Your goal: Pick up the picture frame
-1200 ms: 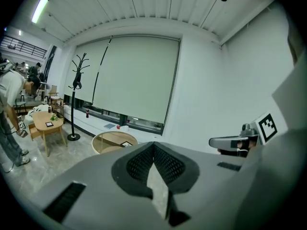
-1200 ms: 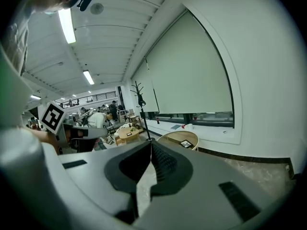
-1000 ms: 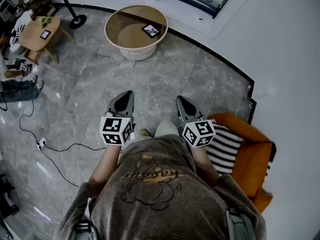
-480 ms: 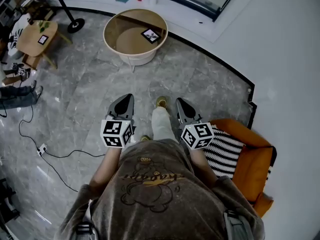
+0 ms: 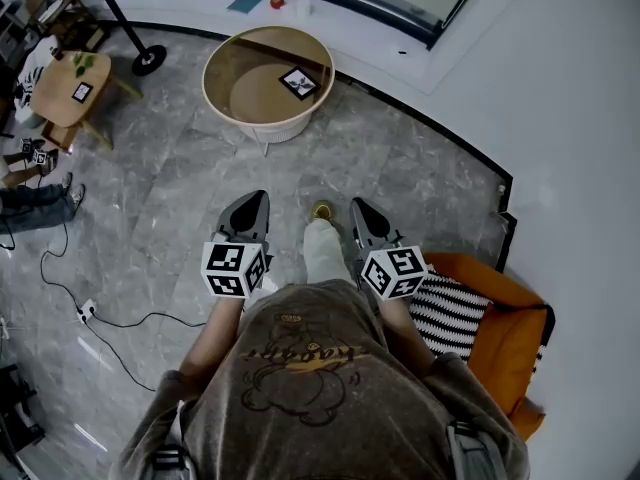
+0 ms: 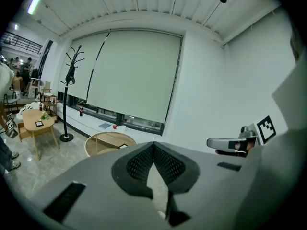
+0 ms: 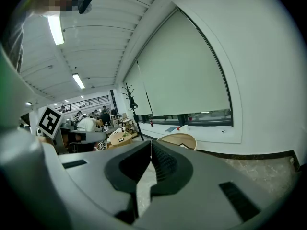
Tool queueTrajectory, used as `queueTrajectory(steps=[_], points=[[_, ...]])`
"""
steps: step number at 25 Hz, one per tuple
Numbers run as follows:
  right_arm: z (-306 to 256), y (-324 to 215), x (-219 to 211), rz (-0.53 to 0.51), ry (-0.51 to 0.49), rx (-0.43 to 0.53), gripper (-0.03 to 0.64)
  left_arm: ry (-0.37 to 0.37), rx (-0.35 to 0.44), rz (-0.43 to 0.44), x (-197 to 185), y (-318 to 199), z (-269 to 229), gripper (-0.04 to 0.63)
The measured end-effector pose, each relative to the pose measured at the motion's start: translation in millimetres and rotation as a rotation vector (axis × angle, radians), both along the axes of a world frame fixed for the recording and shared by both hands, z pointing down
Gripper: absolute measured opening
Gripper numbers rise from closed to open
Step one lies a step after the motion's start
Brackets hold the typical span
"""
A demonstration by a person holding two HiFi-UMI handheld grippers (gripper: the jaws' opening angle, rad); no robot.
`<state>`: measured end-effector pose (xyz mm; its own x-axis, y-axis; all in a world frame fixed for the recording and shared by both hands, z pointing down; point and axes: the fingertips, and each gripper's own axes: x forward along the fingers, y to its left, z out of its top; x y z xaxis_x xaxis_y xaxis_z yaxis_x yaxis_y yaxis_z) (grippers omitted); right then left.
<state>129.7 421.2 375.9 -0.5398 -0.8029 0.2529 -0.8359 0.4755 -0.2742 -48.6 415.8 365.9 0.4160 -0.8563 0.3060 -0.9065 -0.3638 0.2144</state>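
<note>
A small black-framed picture frame (image 5: 300,83) lies on the lower shelf of a round glass-topped coffee table (image 5: 268,70), far ahead of me in the head view. In the left gripper view the same table (image 6: 111,142) shows just over the jaws. My left gripper (image 5: 250,203) and right gripper (image 5: 362,211) are held side by side in front of my chest, well short of the table. Both are shut with nothing between the jaws. The tips meet in both gripper views.
An orange armchair (image 5: 505,318) with a striped cushion (image 5: 452,311) stands at my right. A small wooden side table (image 5: 70,83) and a coat stand base (image 5: 148,60) are at far left. A cable (image 5: 120,298) trails over the grey floor. A window ledge (image 5: 330,18) runs behind the table.
I have stepped forward: the coffee table and armchair have shifted slightly in the view, and a leg and shoe now show between the grippers. Both grippers stay shut.
</note>
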Motion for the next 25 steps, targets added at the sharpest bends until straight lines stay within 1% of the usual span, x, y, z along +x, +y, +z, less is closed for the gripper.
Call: queueTrajectory(steps=[11,19,25], points=[[8,-66,11,0.008,-0.016,-0.026,0.02,0.0,-0.018,0.005,9,-68,5,0.018],[-1,-118,9,-0.021,-0.016,-0.04,0.02,0.004,-0.038,-0.02,8,-115,-4,0.018],[-9,-165,10,-0.052,-0.02,-0.038,0.02,0.003,-0.037,-0.045,11,-159,-13,0.018]])
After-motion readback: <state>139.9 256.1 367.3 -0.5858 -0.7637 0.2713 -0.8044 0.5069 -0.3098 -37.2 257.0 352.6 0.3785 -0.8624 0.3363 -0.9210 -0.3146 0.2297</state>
